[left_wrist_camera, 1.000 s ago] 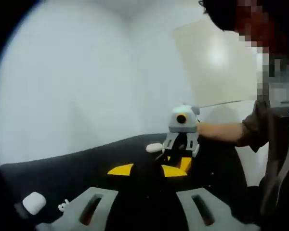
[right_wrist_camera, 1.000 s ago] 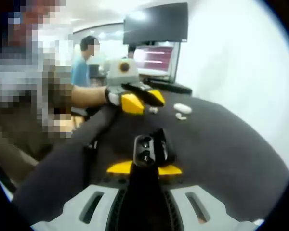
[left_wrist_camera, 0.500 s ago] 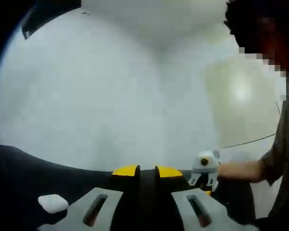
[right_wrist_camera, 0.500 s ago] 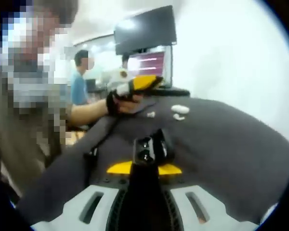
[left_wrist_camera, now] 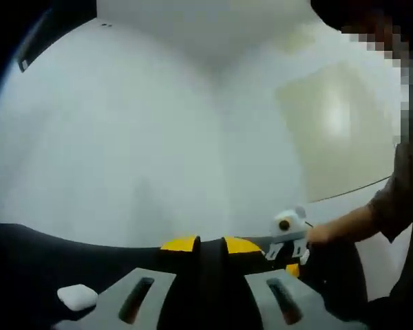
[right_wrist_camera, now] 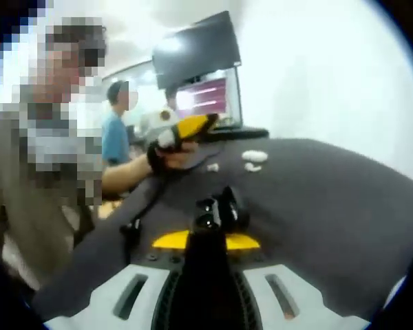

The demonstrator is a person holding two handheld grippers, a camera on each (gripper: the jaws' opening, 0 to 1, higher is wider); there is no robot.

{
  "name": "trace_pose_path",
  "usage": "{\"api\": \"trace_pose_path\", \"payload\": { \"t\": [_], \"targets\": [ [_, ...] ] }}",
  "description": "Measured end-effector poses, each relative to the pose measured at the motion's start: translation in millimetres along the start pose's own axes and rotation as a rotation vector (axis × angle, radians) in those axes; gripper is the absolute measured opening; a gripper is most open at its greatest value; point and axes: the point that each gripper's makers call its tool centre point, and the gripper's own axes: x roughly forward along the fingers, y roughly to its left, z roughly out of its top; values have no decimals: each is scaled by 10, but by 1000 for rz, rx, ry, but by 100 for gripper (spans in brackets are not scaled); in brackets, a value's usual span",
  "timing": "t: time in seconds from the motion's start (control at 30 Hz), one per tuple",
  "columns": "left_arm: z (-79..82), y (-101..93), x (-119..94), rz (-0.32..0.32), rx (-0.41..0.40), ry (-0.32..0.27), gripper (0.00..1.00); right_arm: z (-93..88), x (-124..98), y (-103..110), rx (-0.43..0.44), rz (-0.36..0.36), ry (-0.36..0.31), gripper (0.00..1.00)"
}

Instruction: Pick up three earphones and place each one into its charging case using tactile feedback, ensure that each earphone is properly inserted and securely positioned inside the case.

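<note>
Since a second ago the left hand-held gripper (right_wrist_camera: 193, 125) has lifted off the desk (right_wrist_camera: 330, 206), tilted up, jaws pressed together. Right hand-held gripper (right_wrist_camera: 206, 240) pinches the open black charging case (right_wrist_camera: 217, 212); white earphones (right_wrist_camera: 251, 160) lie well apart. Judged step: fetch an earphone next, needing the left lowered again.

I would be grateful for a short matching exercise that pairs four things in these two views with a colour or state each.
Things:
1. black case
2. white case
3. right gripper
4. monitor

Descriptions:
A. lit, with a pinkish screen
B. shut on a dark object
C. lid open, held between yellow pads
D. lying far off on the dark table

Pairs: 1-C, 2-D, 3-B, 4-A
</note>
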Motion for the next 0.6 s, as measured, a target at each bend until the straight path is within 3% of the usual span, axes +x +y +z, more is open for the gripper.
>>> {"api": "trace_pose_path", "payload": {
  "t": [0.13, 0.23, 0.3, 0.6],
  "targets": [
    [-95, -83, 27, -34, 16, 51, 11, -5, 6, 16, -51, -15, -1, 18],
    [-276, -330, 41, -176, -58, 145, 13, -5, 17, 35, -69, -22, 0, 19],
    [-376, -425, 52, -230, -69, 202, 15, -6, 16, 34, -77, -27, 1, 19],
    [-576, -412, 66, -207, -16, 313, 16, -8, 36, 63, -118, -47, 14, 19]
  ]
}}
